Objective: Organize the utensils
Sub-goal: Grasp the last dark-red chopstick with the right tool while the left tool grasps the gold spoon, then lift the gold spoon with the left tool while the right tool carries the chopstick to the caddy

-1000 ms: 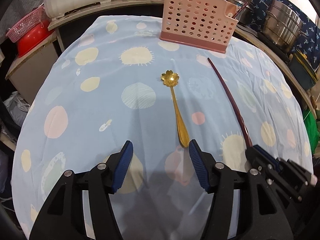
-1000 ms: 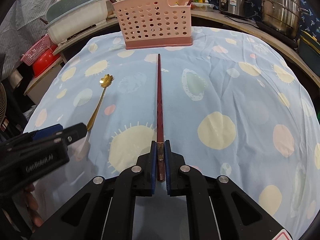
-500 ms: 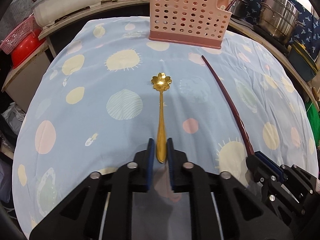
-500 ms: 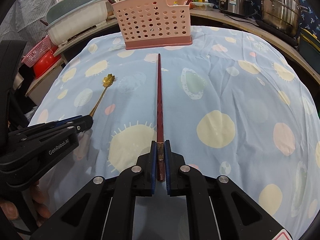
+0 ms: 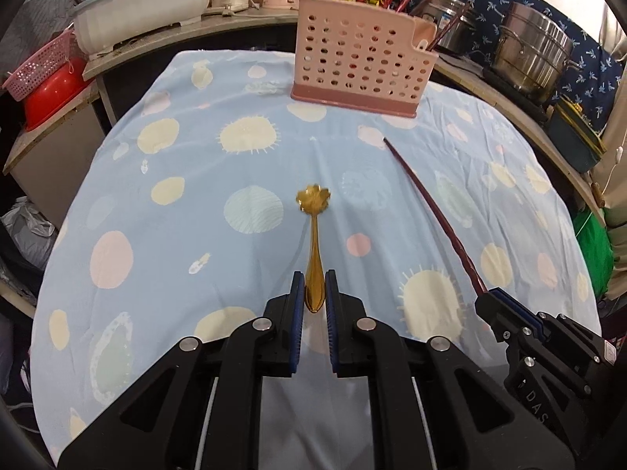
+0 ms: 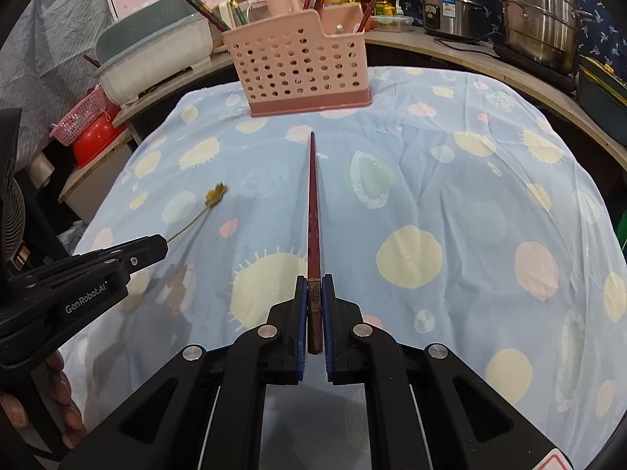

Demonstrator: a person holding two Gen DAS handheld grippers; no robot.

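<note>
gold spoon point(image 5: 313, 250) pinched in left gripper point(image 5: 314, 293), dark red chopstick point(image 6: 313, 211) clamped in right gripper point(image 6: 314, 305)

Count: 1 spoon, 1 chopstick, 1 holder, 2 tools.
Gold spoon point(image 5: 313, 231) and dark red chopstick point(image 5: 431, 203) both in front of pink utensil holder point(image 5: 362, 64); left tool point(image 5: 314, 293), right tool point(image 6: 314, 309).

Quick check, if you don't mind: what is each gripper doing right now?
Left gripper: shut on the gold spoon.
Right gripper: shut on the dark red chopstick.
</note>
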